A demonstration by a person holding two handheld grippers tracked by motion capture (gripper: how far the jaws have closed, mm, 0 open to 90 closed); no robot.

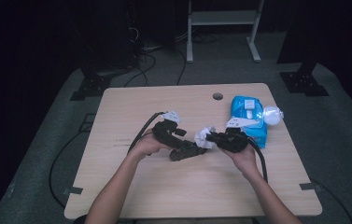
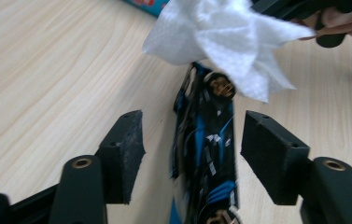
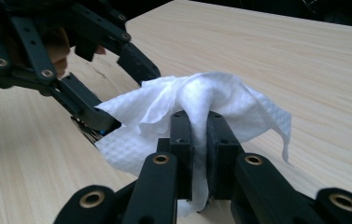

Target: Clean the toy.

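While the right gripper [image 3: 199, 154] pinches a white wipe [image 3: 197, 100] at frame centre, the left gripper [image 2: 190, 154] stands half open around a dark, possibly remote-like object [image 2: 208, 154]; wiping it comes next.

In the left gripper view the dark blue-printed object [image 2: 208, 158] lying on the table [image 2: 47, 70] is smeared by motion, so its print cannot be read; its far end is covered by the white wipe [image 2: 220, 37] and its near end runs off the bottom edge. A packet [image 2: 146, 3] at the top edge is cut to a sliver. In the high view the same dark object [image 1: 186, 150] is too small to identify. In the right gripper view the wipe [image 3: 197, 107] hides most of it, leaving a dark strip [image 3: 88, 131].
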